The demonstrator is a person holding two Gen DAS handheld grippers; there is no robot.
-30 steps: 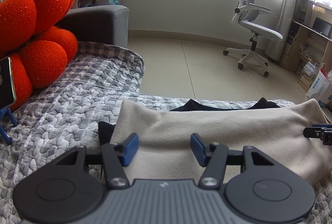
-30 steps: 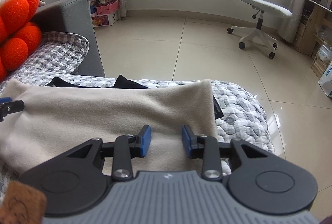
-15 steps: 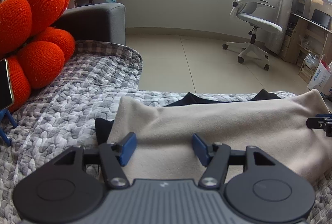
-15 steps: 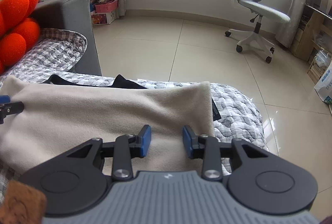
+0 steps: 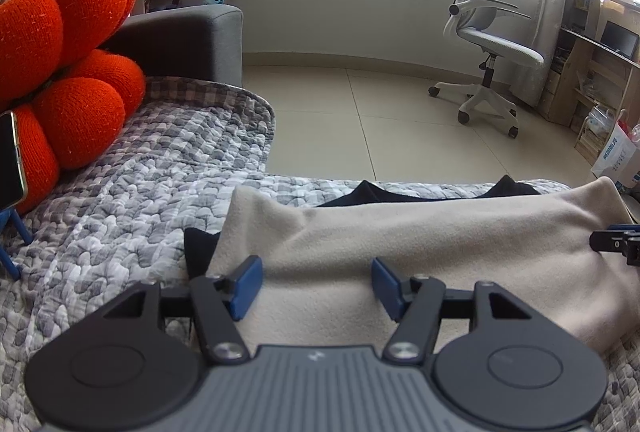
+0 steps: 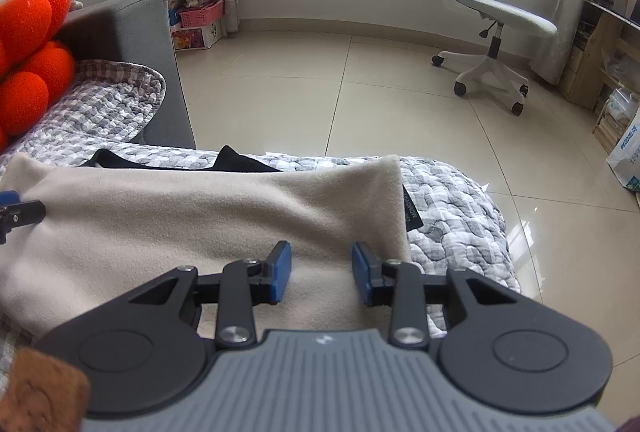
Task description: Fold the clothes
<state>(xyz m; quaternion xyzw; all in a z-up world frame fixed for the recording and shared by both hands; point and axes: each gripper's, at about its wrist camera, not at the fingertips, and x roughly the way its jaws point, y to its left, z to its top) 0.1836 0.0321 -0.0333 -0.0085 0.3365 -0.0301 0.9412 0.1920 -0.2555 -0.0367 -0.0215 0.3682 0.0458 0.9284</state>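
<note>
On the quilt, beige garment folded over a dark one — only dark corners show. Left gripper and right gripper over opposite ends, jaws spread, empty. Phone cut off beside orange cushion.

The black tag on the beige garment and the white bag carry print too small to read.
</note>
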